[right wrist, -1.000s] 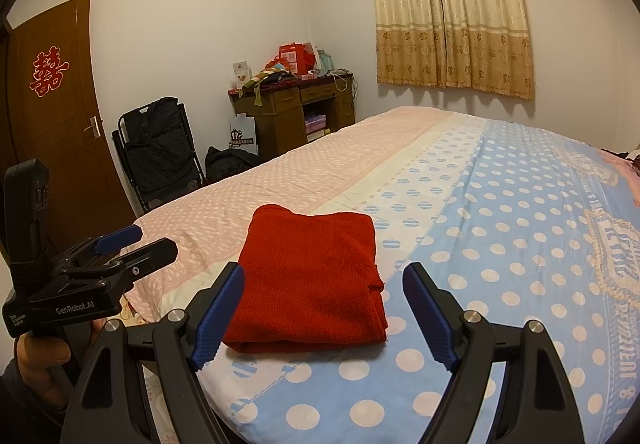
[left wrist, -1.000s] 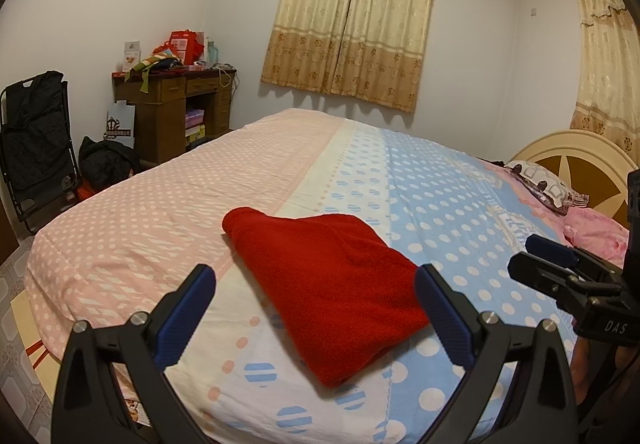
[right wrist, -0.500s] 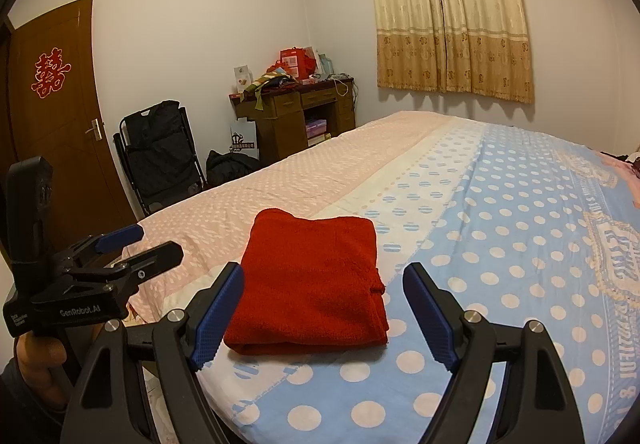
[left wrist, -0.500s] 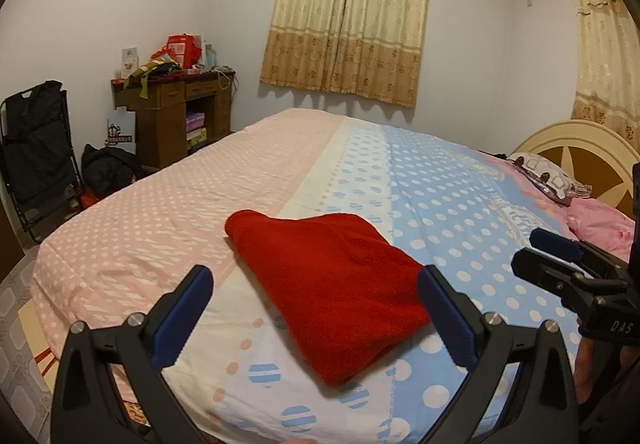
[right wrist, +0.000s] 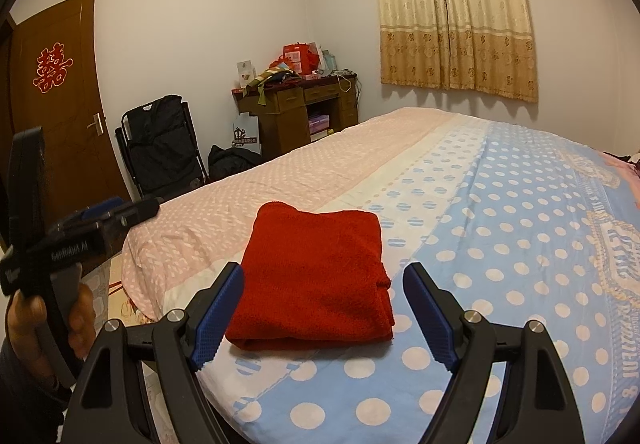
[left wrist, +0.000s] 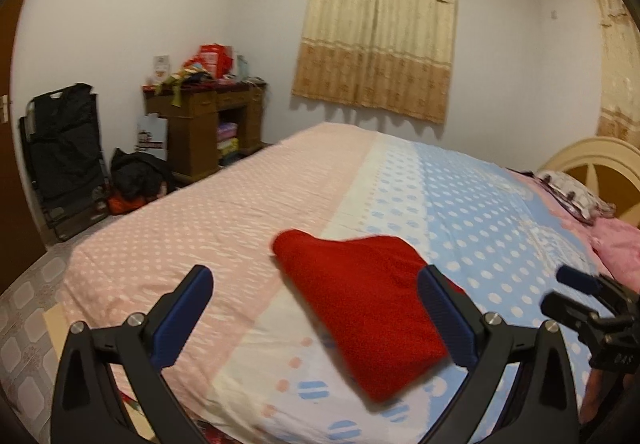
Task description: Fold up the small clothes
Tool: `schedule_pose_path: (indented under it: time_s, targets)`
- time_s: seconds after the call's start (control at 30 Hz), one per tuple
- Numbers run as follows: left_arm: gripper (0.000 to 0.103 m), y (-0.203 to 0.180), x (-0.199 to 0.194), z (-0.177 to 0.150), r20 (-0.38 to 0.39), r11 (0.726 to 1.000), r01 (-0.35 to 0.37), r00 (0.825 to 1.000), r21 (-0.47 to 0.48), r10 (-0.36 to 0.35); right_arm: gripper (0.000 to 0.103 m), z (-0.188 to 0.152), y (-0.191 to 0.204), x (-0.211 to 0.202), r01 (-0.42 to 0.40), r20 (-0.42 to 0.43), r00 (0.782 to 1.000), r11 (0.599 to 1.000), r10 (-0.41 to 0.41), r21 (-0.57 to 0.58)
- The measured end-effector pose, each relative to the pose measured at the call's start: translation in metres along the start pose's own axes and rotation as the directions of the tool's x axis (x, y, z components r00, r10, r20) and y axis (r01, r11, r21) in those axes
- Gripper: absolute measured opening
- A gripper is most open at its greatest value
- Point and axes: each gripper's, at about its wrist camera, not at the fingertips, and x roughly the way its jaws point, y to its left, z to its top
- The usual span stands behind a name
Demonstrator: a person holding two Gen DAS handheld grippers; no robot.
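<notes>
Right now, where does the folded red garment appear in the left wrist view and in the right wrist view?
Left wrist view: the folded red garment lies lower centre on the bed, partly behind the right finger of the left gripper.
Right wrist view: the garment lies at centre, just beyond the open fingers of the right gripper.
Shared landmark: the wooden desk against the far wall.

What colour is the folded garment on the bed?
Solid red, no pattern; the folded garment shows sharpest in the right wrist view.
</notes>
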Motion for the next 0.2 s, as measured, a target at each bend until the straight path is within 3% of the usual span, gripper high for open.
schedule_pose_path:
  time_s: [0.13,0.2]
  targets:
    - [0.103,0.0068,-0.0019,0.0003,0.026,0.999,-0.044,0.999,0.013,0.043,0.082,-0.0027,0.0038,0.0018,-0.003,-0.008,1.000,1.000,0.003,-0.008]
    - [0.103,0.0085,-0.0010,0.0008,0.026,0.999,-0.032,0.999,0.005,0.032,0.082,-0.0039,0.0041,0.0027,-0.004,-0.011,1.000,1.000,0.004,-0.009]
